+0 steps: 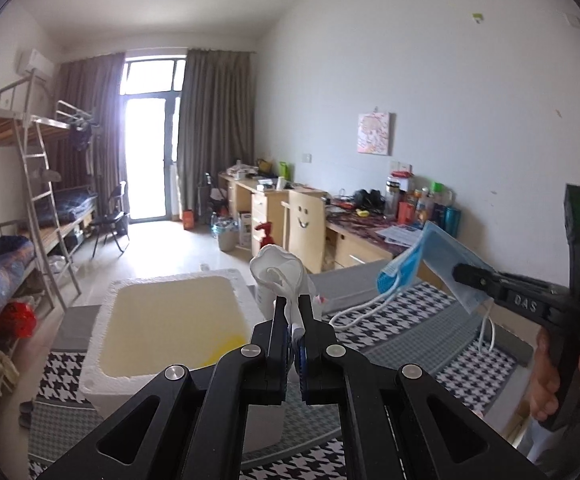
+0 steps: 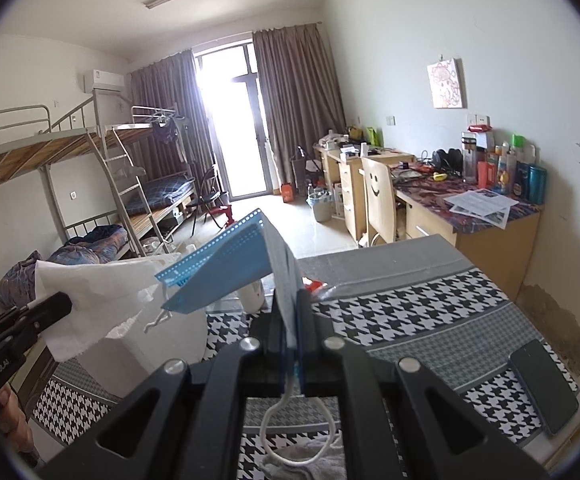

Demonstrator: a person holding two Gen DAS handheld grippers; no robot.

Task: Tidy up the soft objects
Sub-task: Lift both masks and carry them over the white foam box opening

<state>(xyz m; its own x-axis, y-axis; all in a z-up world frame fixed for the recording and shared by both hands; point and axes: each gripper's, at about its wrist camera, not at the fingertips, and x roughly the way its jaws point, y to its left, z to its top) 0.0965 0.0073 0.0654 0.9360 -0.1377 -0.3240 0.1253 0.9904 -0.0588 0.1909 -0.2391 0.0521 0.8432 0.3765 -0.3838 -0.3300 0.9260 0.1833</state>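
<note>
Left gripper: the left gripper point(image 1: 293, 300) points slightly downward over the white foam box point(image 1: 170, 312), jaws pinched tight on a white tissue point(image 1: 280, 276) that bunches up above the tips.
Right gripper: the right gripper point(image 2: 290, 300) tilts gently down over the houndstooth cloth point(image 2: 429, 300), jaws clamped on a blue face mask point(image 2: 230, 268); the mask fans up and leftward, lifted clear of the cloth.
Hands: in the left view a hand point(image 1: 549, 376) wraps the right tool's handle at the far right edge; in the right view only a sliver of the other hand point(image 2: 10, 420) shows at the lower left.
Only in the left view: the box's yellowish inside, open at the top, and a green light on the right tool's body.
Only in the right view: a dark phone point(image 2: 541, 388) lying flat on the cloth to the right, a grey rag point(image 2: 301, 460) under the gripper, and the mask's white ear loop point(image 2: 286, 420) dangling below the jaws.
Hard to make out: the box in the right view sits mostly behind the tissue and mask; whatever lies in the box's near corner is hidden by the left gripper.
</note>
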